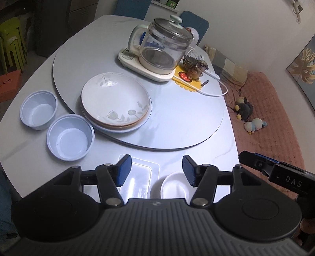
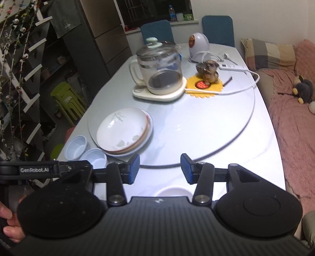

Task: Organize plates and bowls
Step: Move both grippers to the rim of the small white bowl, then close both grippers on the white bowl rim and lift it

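The pale round table (image 1: 177,122) carries a stack of floral white ceramic plates (image 1: 115,99) on its turntable; two pale-blue plastic bowls (image 1: 38,110) sit beside. My left gripper (image 1: 155,169) and right gripper (image 2: 160,168) – both spread, empty.

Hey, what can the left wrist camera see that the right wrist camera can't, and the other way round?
Only the left wrist view shows the clear tray by the table's near edge and the gold leaf picture on the wall. Only the right wrist view shows the water bottle on the sill, the green stools' shelf side and a person's fingers. Both show the plate stack, two blue bowls, the kettle, the white dish, and open, empty grippers: left, right.
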The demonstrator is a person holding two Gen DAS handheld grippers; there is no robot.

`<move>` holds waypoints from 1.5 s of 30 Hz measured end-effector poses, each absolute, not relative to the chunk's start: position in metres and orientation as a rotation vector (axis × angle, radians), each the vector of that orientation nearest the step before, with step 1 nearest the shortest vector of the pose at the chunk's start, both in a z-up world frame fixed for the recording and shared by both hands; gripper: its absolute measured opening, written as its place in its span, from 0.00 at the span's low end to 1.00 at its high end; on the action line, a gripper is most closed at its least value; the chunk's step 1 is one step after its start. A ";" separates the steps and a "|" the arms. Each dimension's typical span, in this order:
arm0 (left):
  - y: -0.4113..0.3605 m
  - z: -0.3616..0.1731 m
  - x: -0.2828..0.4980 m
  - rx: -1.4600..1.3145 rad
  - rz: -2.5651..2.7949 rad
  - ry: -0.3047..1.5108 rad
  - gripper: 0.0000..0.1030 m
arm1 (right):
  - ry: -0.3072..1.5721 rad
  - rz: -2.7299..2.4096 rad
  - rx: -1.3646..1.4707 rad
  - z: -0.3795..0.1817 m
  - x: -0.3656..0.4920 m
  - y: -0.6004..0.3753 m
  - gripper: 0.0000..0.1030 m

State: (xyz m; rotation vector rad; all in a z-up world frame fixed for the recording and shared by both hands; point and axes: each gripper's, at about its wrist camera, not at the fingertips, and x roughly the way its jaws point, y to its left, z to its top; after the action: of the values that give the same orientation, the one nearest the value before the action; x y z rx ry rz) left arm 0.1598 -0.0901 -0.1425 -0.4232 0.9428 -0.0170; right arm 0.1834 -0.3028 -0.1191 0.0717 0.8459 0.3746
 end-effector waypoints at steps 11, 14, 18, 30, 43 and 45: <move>-0.140 -0.215 0.172 -0.461 -0.089 1.083 0.61 | 0.970 0.348 0.103 -0.184 0.187 -0.342 0.47; -0.147 -0.234 0.180 -0.450 -0.107 1.110 0.61 | 0.989 0.350 0.108 -0.200 0.188 -0.345 0.47; -0.153 -0.261 0.189 -0.454 -0.111 1.147 0.60 | 1.034 0.339 0.120 -0.224 0.191 -0.346 0.46; -0.155 -0.318 0.201 -0.492 -0.137 1.174 0.24 | 1.104 0.306 0.110 -0.282 0.211 -0.339 0.23; -0.167 -0.298 0.195 -0.505 -0.142 1.159 0.22 | 1.098 0.307 0.120 -0.268 0.206 -0.347 0.16; -0.168 -0.287 0.191 -0.509 -0.139 1.154 0.22 | 1.098 0.311 0.127 -0.259 0.203 -0.350 0.16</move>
State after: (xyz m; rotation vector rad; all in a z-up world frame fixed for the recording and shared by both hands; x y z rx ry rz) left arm 0.1911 -0.1684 -0.2869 -0.5090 1.1537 -0.1394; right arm 0.2030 -0.3498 -0.2594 0.1273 1.0984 0.3108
